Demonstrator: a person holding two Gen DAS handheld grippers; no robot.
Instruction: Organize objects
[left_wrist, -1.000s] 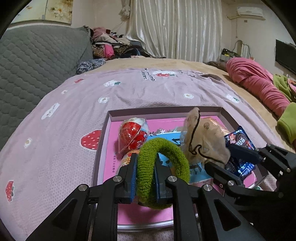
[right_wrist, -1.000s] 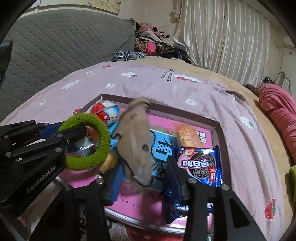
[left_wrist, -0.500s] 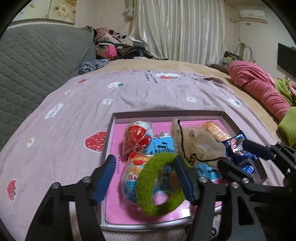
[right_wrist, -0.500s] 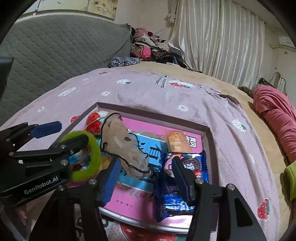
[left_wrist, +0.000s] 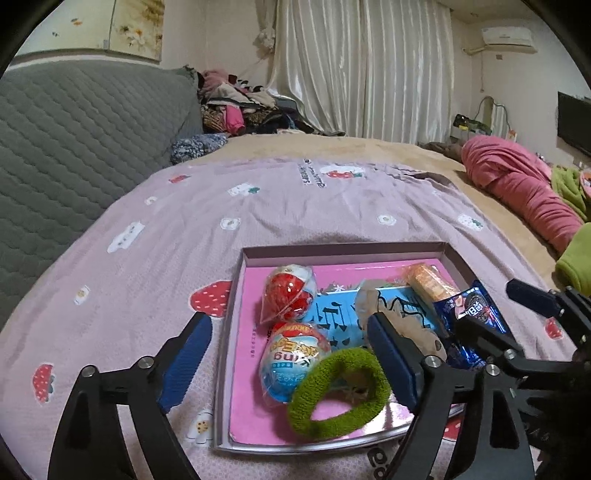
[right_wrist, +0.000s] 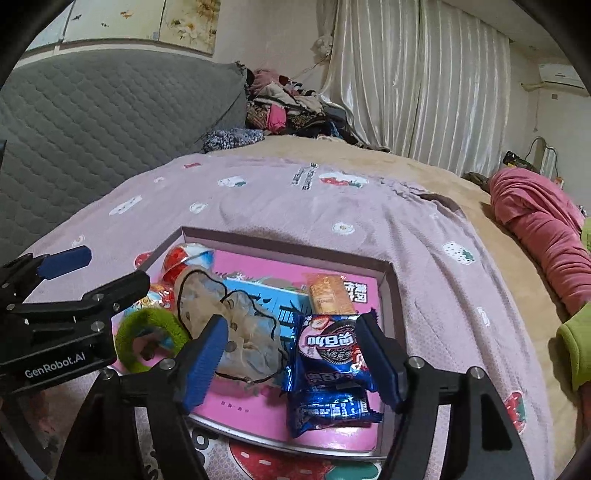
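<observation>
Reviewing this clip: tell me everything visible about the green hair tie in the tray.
The green hair tie is a thick, fuzzy, terry-like fabric ring in moss green, pulled into a loose oval. It lies free near the front edge of the pink-lined tray, partly leaning on the blue-and-white egg-shaped package. The left claw stands open around it, its jaws having just been opening; neither pad presses on it.

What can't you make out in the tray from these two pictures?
- Tray: its near right corner, left wrist view, hidden by the right gripper.
- Egg toys: right wrist view, partly covered by the tan pouch and left gripper.
- Cookie packet: lower half, left wrist view, behind the gripper.
</observation>
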